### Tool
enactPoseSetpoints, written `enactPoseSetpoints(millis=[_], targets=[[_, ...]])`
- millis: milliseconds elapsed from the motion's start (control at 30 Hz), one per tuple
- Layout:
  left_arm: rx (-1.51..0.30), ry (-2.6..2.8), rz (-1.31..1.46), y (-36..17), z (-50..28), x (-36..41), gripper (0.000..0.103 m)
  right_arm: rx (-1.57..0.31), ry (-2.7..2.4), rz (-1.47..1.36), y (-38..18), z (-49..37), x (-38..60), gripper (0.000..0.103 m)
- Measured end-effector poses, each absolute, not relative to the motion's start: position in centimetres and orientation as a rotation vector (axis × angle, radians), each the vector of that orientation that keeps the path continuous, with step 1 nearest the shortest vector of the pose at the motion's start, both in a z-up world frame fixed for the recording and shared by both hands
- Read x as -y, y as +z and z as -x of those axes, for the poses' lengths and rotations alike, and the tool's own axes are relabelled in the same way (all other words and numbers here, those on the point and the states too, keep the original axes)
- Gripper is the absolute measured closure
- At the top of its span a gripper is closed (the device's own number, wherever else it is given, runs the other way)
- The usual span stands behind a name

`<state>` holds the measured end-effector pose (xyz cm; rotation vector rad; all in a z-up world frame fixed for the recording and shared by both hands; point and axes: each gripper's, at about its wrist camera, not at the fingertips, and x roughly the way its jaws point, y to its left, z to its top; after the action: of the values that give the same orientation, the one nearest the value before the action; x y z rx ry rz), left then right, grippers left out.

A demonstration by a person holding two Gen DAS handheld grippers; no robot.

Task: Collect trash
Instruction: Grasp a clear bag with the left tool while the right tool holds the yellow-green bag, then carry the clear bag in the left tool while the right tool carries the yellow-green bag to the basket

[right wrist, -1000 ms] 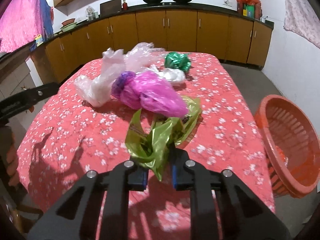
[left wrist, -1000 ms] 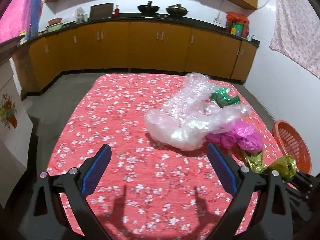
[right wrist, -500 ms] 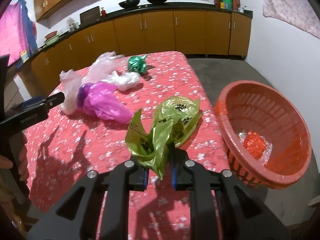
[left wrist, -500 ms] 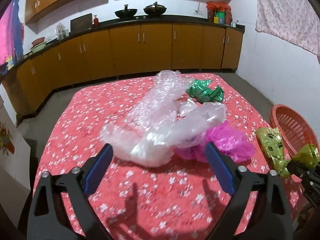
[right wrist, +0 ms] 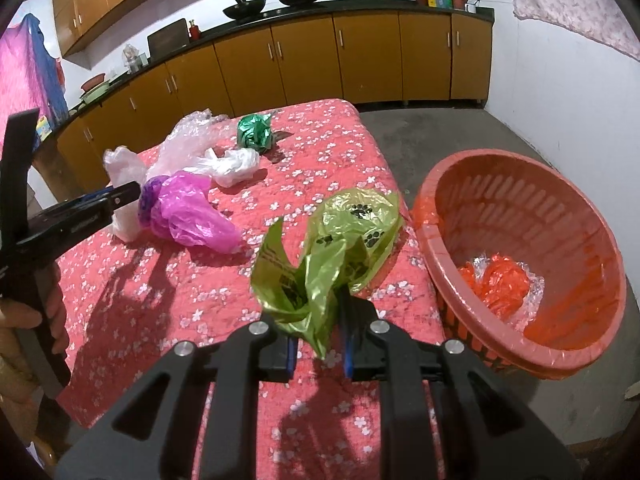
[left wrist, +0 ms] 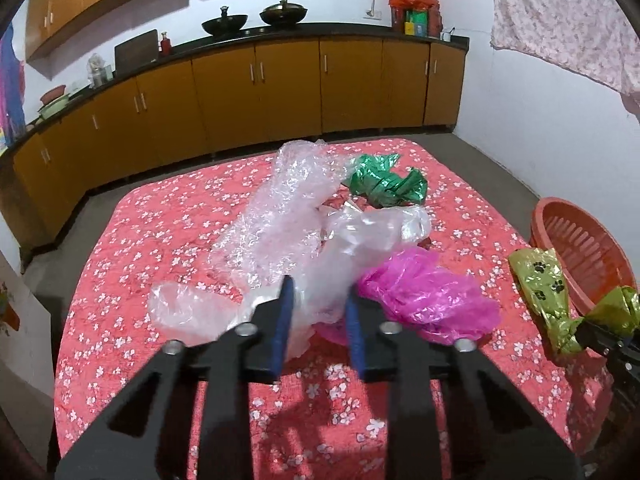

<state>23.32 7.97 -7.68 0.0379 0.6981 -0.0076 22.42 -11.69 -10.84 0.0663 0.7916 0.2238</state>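
Holding the green bag point(right wrist: 340, 256) tight, the right tongs point(right wrist: 318, 350) hang beside the basket point(right wrist: 448, 248) at 3 o'clock, where orange trash point(right wrist: 500, 284) already lies. The left tongs point(left wrist: 318, 332), half-narrowed, enclose clear plastic point(left wrist: 280, 232); pink bag point(left wrist: 428, 296) and green foil point(left wrist: 384, 184) remain.

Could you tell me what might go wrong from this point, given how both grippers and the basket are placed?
The right gripper pinches only a corner of the green bag, so it might slip out short of the orange basket. The basket is tilted at the table's edge, so a drop could miss it. The left gripper, closing on the clear plastic, may drag the touching pink bag along.
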Motion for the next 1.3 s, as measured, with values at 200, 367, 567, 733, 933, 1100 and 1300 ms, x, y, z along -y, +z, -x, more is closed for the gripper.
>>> enactPoseSetpoints(millis=[200,367,567,733,933,1100,1300], targets=[[-0.67,0.007,-0.01,-6.2,-22.4,-9.4,0.096,-0.773,0.223,-0.082,-10.0,-22.2,12.0,0.085],[-0.648,0.019,0.021,-4.6,-21.7,-10.8,0.097,-0.751,0.219,-0.099,-9.1,-22.0,12.5,0.085],[-0.622,-0.008,0.092,-2.1,-21.2,-11.4,0.097,-0.721,0.211,-0.11,-7.9,-21.5,13.2,0.085],[-0.598,-0.07,0.099,-0.3,-20.9,-9.5,0.097,-0.703,0.19,-0.118,-7.1,-21.2,14.3,0.085],[-0.564,-0.192,0.064,1.6,-20.3,-4.6,0.097,-0.685,0.138,-0.132,-6.3,-20.9,16.6,0.085],[-0.553,-0.312,0.067,2.2,-20.3,-0.6,0.097,-0.669,0.083,-0.164,-5.8,-20.5,19.3,0.085],[-0.554,-0.426,0.072,2.1,-21.0,3.8,0.097,-0.65,0.014,-0.201,-5.5,-20.2,23.0,0.085]])
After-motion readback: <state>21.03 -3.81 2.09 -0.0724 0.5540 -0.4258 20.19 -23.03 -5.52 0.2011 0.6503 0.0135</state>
